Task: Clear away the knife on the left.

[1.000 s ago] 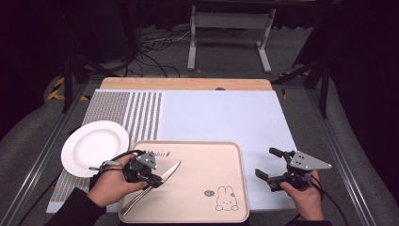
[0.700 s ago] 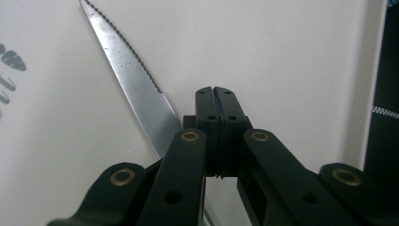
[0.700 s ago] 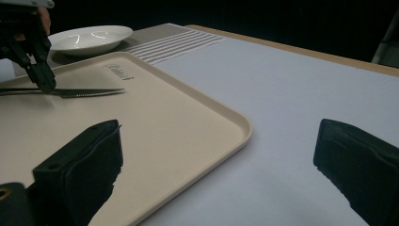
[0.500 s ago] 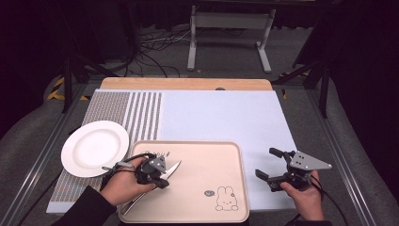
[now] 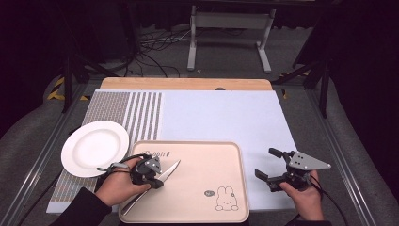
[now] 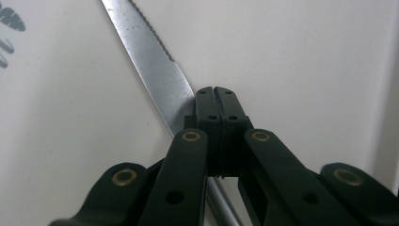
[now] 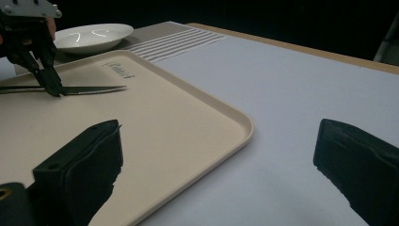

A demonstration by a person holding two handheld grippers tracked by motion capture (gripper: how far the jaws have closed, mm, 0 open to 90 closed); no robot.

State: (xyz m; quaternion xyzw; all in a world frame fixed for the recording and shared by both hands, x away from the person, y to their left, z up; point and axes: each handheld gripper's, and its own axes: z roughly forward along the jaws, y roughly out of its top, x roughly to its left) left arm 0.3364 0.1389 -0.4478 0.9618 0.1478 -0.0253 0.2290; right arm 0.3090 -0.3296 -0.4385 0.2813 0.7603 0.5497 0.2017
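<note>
A steel knife [image 5: 168,171] with a serrated blade [image 6: 150,61] lies slanted on the left part of a beige tray [image 5: 207,165]. My left gripper [image 5: 155,182] points down onto it, its jaws shut on the knife where blade meets handle [image 6: 216,92]. In the right gripper view, that gripper [image 7: 55,90] stands on the knife [image 7: 94,89], which looks level just over the tray [image 7: 164,127]. My right gripper [image 5: 268,163] rests on the mat right of the tray, jaws wide open [image 7: 219,129] with nothing between them.
A white plate [image 5: 94,148] sits left of the tray on the mat's striped part [image 5: 136,113]. The pale mat [image 5: 226,117] stretches behind and right of the tray. A rabbit print [image 5: 226,197] marks the tray's near right corner.
My left hand has shifted slightly over the tray's left part and settled on the knife. The knife lies as before. The right hand has not moved.
</note>
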